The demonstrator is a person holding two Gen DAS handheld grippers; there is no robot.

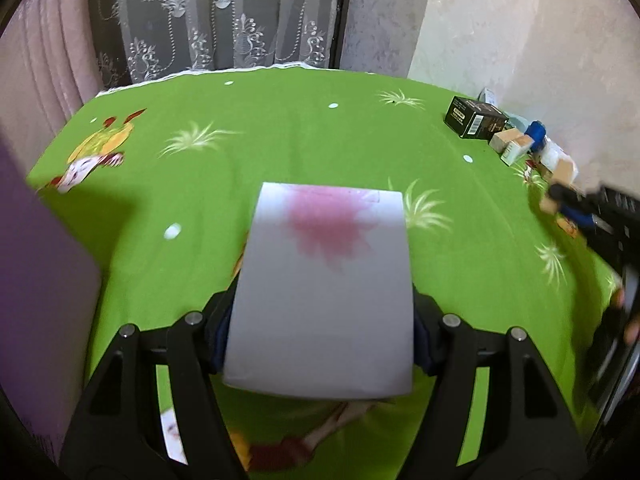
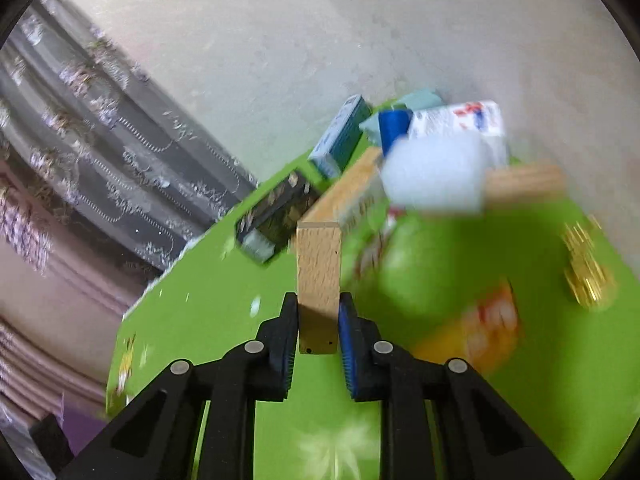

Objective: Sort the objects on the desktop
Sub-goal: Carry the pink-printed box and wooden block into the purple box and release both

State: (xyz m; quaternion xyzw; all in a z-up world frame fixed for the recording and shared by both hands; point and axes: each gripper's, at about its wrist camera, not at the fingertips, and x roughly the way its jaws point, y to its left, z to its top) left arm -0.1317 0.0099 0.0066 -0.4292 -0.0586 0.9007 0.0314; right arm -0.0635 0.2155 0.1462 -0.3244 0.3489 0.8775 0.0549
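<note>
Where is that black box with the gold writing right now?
In the left wrist view the black box sits on the green tablecloth at the far right, near the wall corner, just beside a cluster of small wooden blocks.

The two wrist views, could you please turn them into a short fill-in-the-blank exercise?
1. The left gripper grips a white box bearing a ____ flower.
2. The right gripper is shut on a ____ block.
3. The tablecloth is mostly ____.
4. The black box lies near the ____.

Missing: pink; wooden; green; wall
</note>
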